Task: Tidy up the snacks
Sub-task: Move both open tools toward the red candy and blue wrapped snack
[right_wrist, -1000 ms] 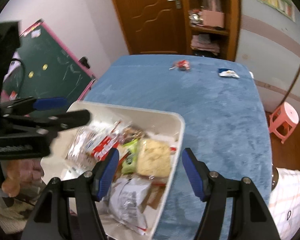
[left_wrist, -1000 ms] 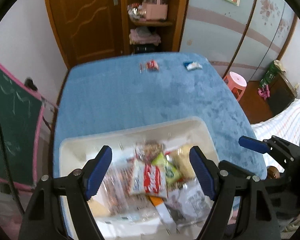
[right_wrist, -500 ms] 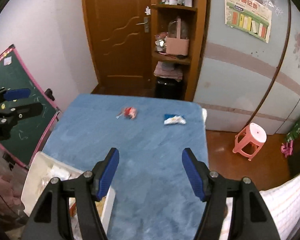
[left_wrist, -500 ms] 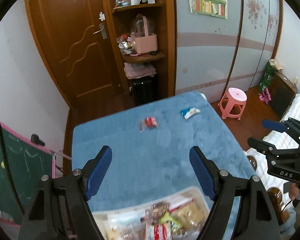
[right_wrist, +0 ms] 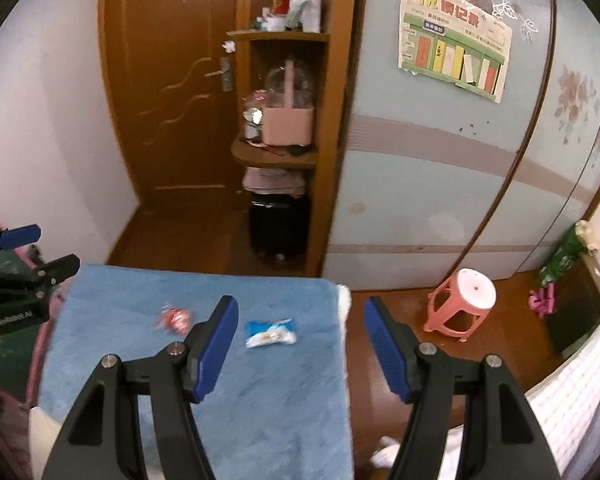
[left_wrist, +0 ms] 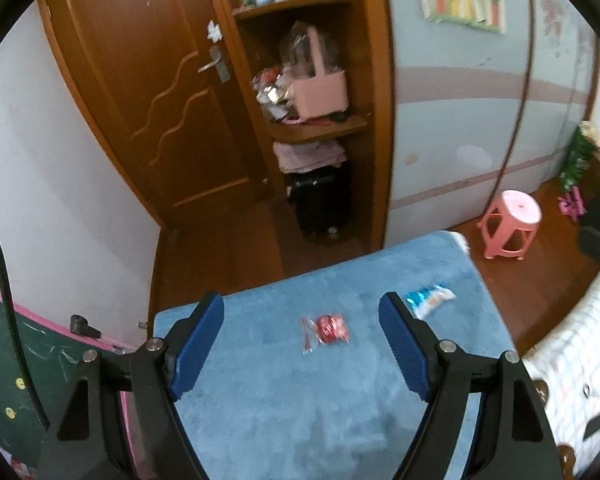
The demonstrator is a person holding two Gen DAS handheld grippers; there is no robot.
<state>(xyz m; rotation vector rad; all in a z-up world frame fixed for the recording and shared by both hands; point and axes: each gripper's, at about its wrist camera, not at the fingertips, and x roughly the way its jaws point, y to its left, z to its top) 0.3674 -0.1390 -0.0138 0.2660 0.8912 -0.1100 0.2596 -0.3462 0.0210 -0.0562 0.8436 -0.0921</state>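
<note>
In the left wrist view, the left gripper (left_wrist: pixel 301 344) has its jaws wide apart and nothing is between the pads. Both blue fingers stand above the blue cloth (left_wrist: pixel 284 412) that covers the table. The red snack packet (left_wrist: pixel 326 330) lies flat on the cloth, in the gap between the two jaws and a little closer to the right finger, near the level of the fingertips. Its long axis runs almost across the gap, from one jaw toward the other, and its clear crimped end points toward the left finger. The blue and white snack packet (left_wrist: pixel 429 299) lies outside the gap, just beyond the tip of the right finger, which hides a small part of it. Its long axis is slanted, with the far end up to the right, away from the jaws. A dark part of the right gripper shows at the right edge of this view, too blurred to read.

In the right wrist view, the right gripper (right_wrist: pixel 300 312) also has wide jaws that hold nothing. The blue and white snack packet (right_wrist: pixel 271 333) lies inside the gap, just beside the left finger, with its long axis across the gap and slightly tilted. The red snack packet (right_wrist: pixel 175 319) is outside, on the left of the left finger, and it is blurred. The right finger is over the wooden floor (right_wrist: pixel 384 296), past the cloth edge. The left gripper (right_wrist: pixel 36 256) shows at the left edge.
</note>
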